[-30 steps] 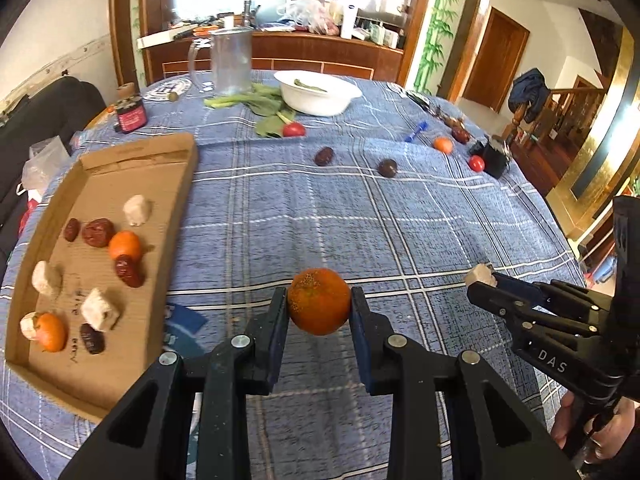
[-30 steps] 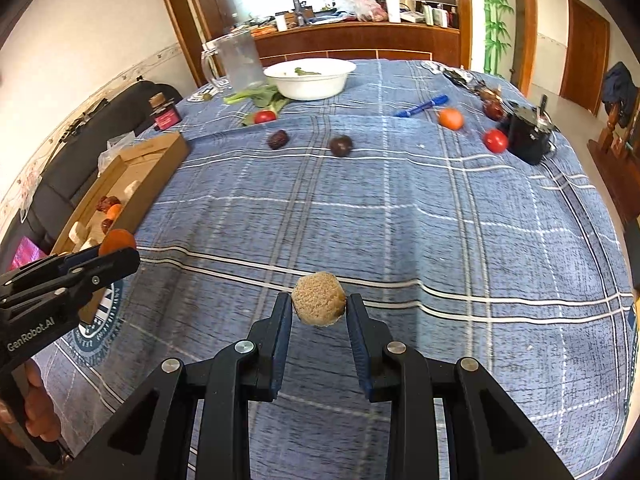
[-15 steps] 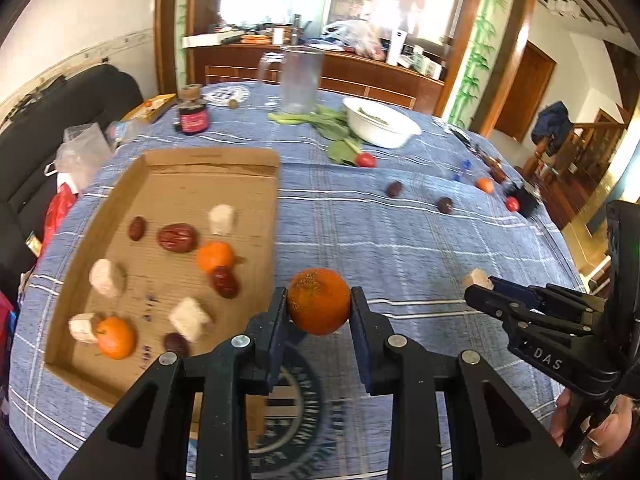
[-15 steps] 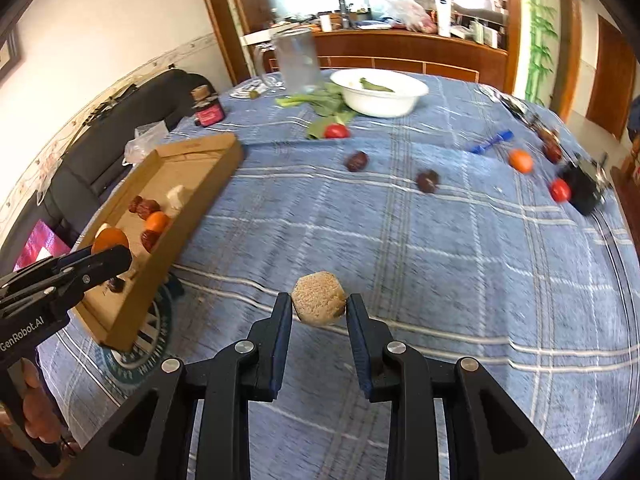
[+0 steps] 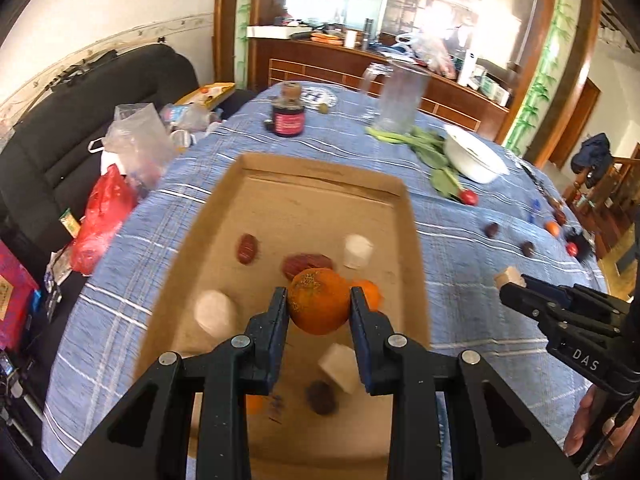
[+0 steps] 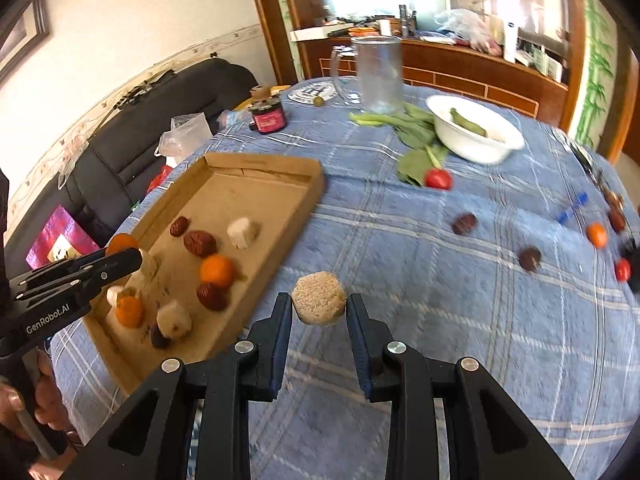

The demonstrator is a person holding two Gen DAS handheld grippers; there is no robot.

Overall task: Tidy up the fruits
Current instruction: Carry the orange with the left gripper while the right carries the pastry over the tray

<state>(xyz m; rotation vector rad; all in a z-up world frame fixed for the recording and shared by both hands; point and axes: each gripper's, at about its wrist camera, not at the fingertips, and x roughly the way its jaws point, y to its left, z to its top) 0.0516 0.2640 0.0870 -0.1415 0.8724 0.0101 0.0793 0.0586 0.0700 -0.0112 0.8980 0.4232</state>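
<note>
Left claw (image 5: 319, 308) clamped on an orange (image 5: 319, 306), hanging above the cardboard tray (image 5: 408, 240); below it sit another orange (image 5: 370, 294), red dates (image 5: 306, 265), pale chunks (image 5: 357, 251) and a dark fruit (image 5: 320, 397), crowding the tray floor; right claw (image 6: 319, 312) grips a tan, grainy lump (image 6: 319, 299) over the blue checked worktop (image 6: 460, 320), just beside the tray's near corner; farther out on the cloth lie loose dates (image 6: 464, 224), a tomato (image 6: 438, 179), leafy greens (image 6: 412, 136), a white bowl (image 6: 474, 134), a clear jug (image 6: 378, 74) and a dark jar (image 6: 268, 117).
</note>
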